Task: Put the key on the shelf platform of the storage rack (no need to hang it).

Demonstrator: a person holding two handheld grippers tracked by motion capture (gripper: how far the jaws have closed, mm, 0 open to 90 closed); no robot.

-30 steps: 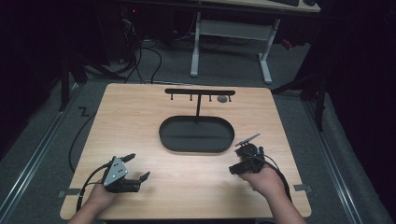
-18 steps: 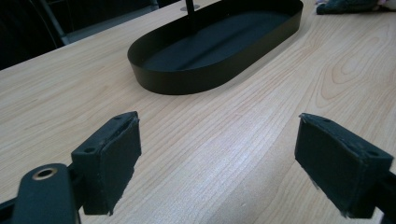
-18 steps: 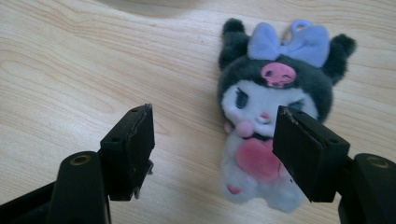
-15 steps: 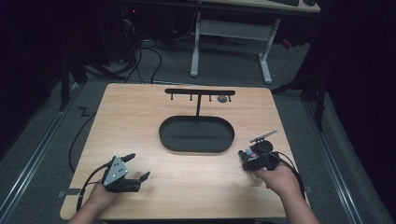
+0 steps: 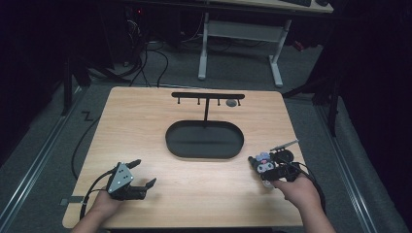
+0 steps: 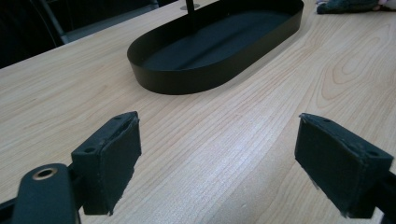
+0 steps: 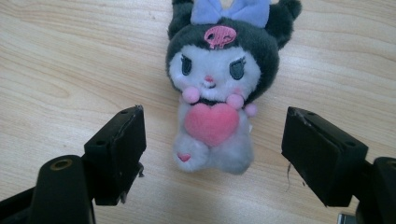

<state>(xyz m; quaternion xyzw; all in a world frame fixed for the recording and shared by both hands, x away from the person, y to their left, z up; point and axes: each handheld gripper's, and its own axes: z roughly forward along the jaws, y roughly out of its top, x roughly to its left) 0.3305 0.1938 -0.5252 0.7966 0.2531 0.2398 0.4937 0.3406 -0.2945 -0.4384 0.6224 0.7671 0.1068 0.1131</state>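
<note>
A small plush toy [image 7: 212, 88] with a dark hood, a purple bow and a pink heart lies face up on the wooden table [image 5: 145, 126] near the right edge. My right gripper [image 7: 212, 158] is open, its jaws standing on either side of the toy's lower body without touching it. From above, the toy [image 5: 261, 160] lies just left of the right gripper [image 5: 262, 171]. My left gripper [image 5: 145, 173] rests open and empty near the front left; between its jaws [image 6: 217, 163] is bare wood.
A black oval tray [image 5: 170, 141] sits mid-table, its wall [image 6: 154, 79] ahead of the left gripper. Behind it stands a black T-shaped rack [image 5: 208, 95] with hooks; a small grey item [image 5: 231, 103] hangs from one. Cables trail from both grippers.
My right gripper has shifted right toward the table's edge, and the plush toy now shows at its jaws. The left gripper has not moved.
</note>
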